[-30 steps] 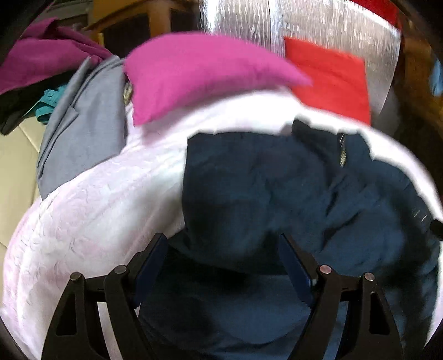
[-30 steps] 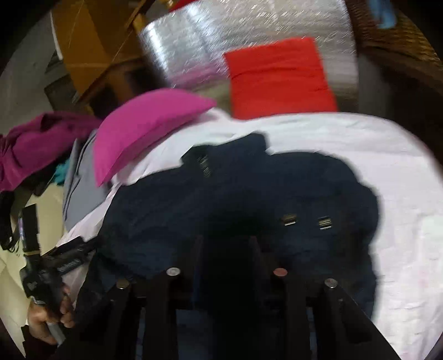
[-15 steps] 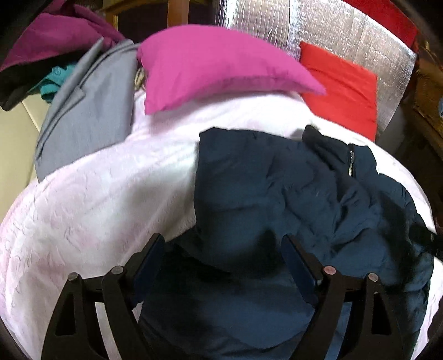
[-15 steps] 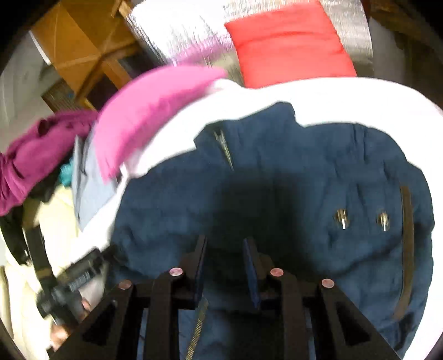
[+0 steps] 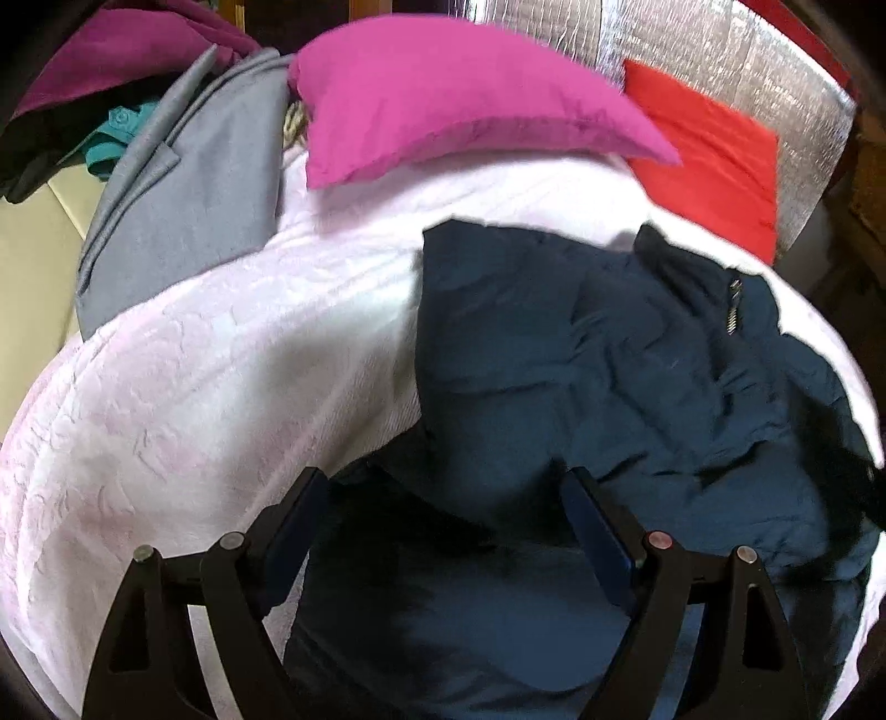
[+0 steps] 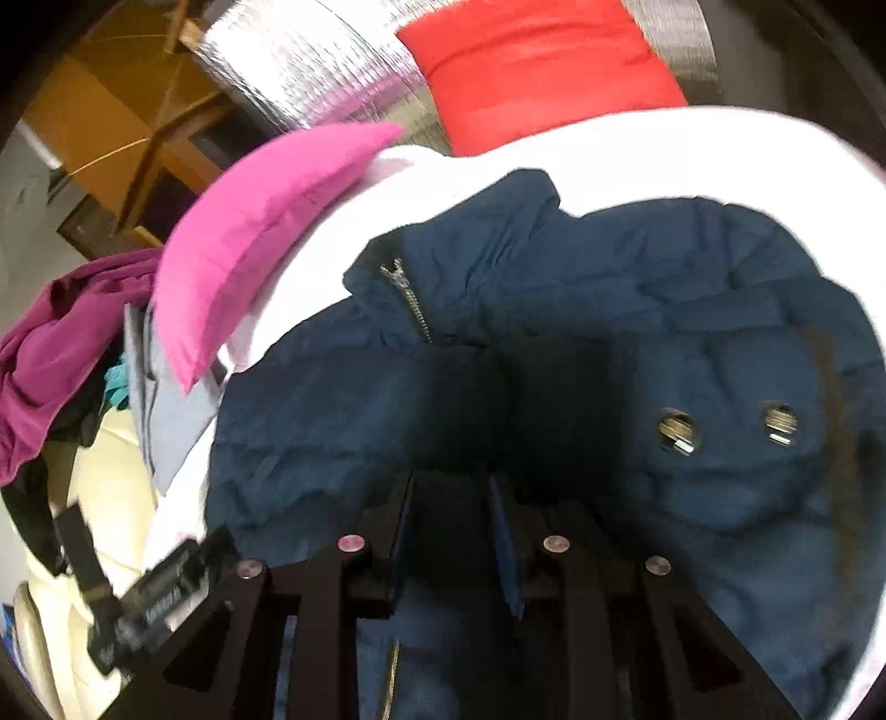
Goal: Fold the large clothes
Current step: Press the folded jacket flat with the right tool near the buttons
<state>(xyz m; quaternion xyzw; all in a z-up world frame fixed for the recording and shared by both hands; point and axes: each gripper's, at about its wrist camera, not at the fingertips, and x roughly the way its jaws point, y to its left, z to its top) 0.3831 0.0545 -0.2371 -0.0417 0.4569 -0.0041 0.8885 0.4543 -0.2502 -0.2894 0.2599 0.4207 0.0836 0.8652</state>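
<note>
A navy puffer jacket (image 5: 609, 376) (image 6: 554, 310) lies spread on the white bedcover (image 5: 221, 387), its collar and zipper toward the pillows. My left gripper (image 5: 443, 520) hovers open and wide over the jacket's near left part, with nothing between its fingers. My right gripper (image 6: 451, 526) is low over the jacket's near middle, left of two metal snaps (image 6: 678, 432). Its jaws stand a narrow gap apart with dark, shadowed jacket cloth in the gap. Whether the pads press on that cloth I cannot tell. The left gripper (image 6: 160, 603) also shows at the lower left of the right wrist view.
A magenta pillow (image 5: 454, 94) and a red pillow (image 5: 714, 160) lean at the bed's head against a silver foil panel (image 5: 692, 44). A grey garment (image 5: 183, 205) and a heap of purple, black and teal clothes (image 5: 111, 72) lie at the left. Wooden furniture (image 6: 111, 127) stands beyond.
Both grippers have come in closer over the jacket, which now fills more of the right wrist view. Both views have tilted a little. Neither gripper's gap has visibly changed.
</note>
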